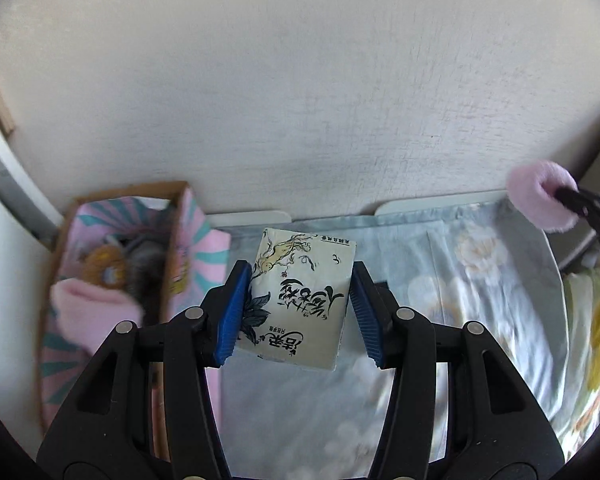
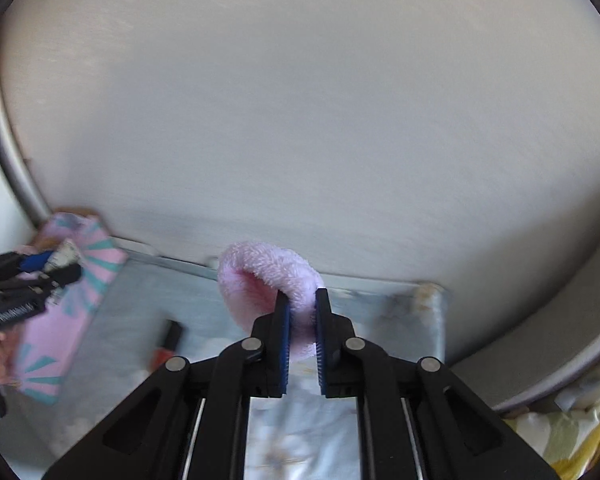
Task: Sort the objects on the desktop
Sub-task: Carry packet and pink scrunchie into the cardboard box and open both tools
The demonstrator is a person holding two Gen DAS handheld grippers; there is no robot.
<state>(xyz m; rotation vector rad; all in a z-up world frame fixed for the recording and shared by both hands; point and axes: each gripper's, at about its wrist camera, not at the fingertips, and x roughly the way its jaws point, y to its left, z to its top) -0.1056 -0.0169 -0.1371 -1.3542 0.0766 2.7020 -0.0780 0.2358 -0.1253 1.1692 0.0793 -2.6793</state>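
Observation:
My left gripper [image 1: 298,308] is shut on a white tissue pack [image 1: 300,300] printed with black calligraphy and holds it above the floral cloth, just right of the pink patterned box [image 1: 196,248]. My right gripper [image 2: 302,320] is shut on a fluffy pink ring, a hair scrunchie [image 2: 260,276], held up over the cloth near the wall. The scrunchie also shows at the far right in the left wrist view [image 1: 540,196]. The left gripper and tissue pack show at the left in the right wrist view [image 2: 32,268].
The pink box holds a pink fluffy item [image 1: 92,304], a round orange-brown item [image 1: 104,268] and dark things. A small black and red object [image 2: 168,340] lies on the pale blue floral cloth [image 1: 480,280]. A white wall stands behind. Yellow-patterned bedding [image 2: 580,436] lies right.

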